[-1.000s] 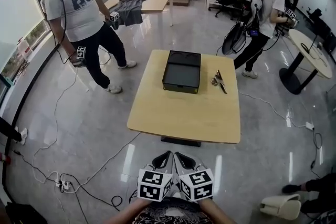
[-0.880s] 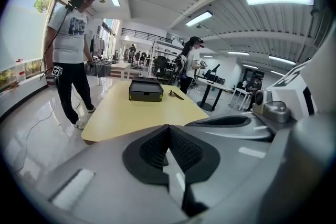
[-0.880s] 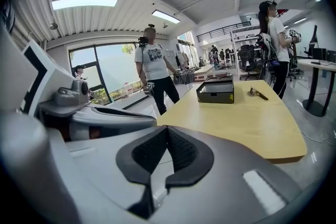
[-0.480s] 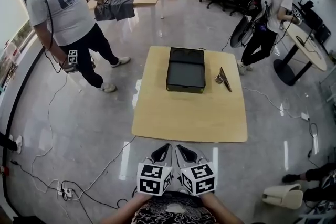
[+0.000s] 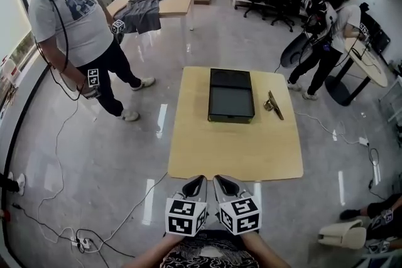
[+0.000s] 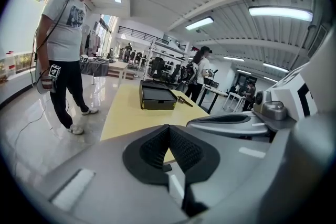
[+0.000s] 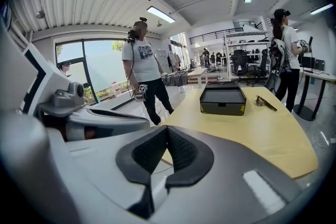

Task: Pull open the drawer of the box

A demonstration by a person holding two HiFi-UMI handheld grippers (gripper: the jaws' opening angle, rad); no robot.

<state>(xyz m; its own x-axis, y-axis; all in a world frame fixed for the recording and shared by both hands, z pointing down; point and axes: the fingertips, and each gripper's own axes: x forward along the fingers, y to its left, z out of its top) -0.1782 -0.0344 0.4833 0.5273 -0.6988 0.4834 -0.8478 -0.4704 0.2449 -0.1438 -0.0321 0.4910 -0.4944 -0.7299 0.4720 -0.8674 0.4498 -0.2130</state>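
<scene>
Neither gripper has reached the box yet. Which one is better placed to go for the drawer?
Right, narrowly. The left gripper and right gripper sit shut, side by side, short of the table; the box lies slightly to their right, so the right lines up more directly with its front.

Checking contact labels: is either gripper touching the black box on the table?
No, the left gripper and right gripper are both by the near edge of the table, while the box lies on its far half.
</scene>
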